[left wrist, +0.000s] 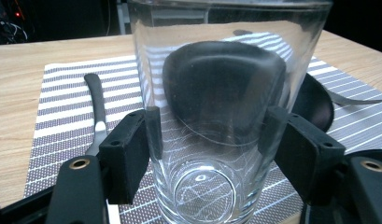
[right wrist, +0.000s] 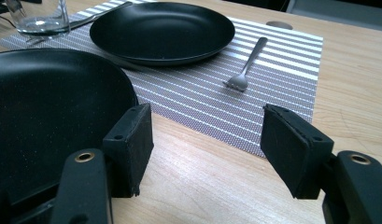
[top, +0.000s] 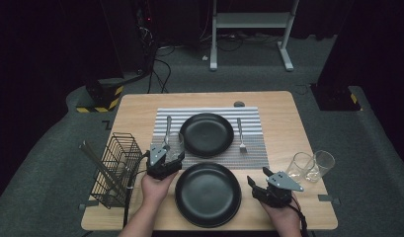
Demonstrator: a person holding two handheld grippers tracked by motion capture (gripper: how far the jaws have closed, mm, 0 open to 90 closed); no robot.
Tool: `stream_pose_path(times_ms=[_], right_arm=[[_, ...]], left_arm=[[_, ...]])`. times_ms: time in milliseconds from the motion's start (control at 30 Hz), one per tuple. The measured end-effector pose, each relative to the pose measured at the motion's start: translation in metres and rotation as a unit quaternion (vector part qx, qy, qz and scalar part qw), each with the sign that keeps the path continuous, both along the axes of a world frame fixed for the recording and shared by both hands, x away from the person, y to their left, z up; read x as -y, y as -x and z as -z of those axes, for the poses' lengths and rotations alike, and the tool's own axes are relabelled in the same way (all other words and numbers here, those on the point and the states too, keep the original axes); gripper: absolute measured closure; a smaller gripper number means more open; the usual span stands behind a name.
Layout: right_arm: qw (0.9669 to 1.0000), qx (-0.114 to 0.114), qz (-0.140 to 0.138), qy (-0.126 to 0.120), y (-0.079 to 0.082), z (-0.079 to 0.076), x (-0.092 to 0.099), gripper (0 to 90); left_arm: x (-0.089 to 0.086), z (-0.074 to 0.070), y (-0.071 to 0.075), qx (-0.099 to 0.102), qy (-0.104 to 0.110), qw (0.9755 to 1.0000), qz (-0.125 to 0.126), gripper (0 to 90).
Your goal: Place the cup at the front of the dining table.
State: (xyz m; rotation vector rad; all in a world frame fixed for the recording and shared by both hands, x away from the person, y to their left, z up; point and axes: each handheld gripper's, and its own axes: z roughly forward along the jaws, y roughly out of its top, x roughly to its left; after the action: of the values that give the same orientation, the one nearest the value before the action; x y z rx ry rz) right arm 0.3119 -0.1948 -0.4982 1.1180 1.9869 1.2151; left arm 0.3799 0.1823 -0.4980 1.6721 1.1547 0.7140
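A clear drinking glass (left wrist: pixel 216 116) stands upright between the jaws of my left gripper (left wrist: pixel 209 149), both pads pressing its sides. From above, the glass (top: pixel 175 143) is at the near left corner of the striped placemat (top: pixel 254 148), with the left gripper (top: pixel 170 153) shut on it. Whether its base rests on the mat I cannot tell. A black plate (top: pixel 206 134) lies on the mat, a second black plate (top: pixel 208 194) nearer on the wood. My right gripper (top: pixel 258 177) hovers open and empty right of the near plate (right wrist: pixel 48 107).
A fork (top: pixel 241 133) lies right of the far plate, a dark-handled utensil (top: pixel 168 129) left of it. Two empty glasses (top: pixel 310 165) stand near the table's right edge. A wire basket (top: pixel 118 168) with long sticks sits at the left edge.
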Motion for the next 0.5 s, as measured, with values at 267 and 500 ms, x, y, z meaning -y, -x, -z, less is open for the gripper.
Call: stream_pose_path(times_ms=[267,500], right_arm=[[1.0000,0.001,0.001,0.003,0.000,0.000,-0.002,34.7],[1.0000,0.002,-0.001,0.003,0.001,0.000,-0.004,34.7]], left_arm=[[-0.006,0.006,-0.011,-0.006,0.005,0.9999,-0.015,31.0],[-0.005,0.013,-0.020,-0.014,-0.003,0.9997,-0.021,30.9]])
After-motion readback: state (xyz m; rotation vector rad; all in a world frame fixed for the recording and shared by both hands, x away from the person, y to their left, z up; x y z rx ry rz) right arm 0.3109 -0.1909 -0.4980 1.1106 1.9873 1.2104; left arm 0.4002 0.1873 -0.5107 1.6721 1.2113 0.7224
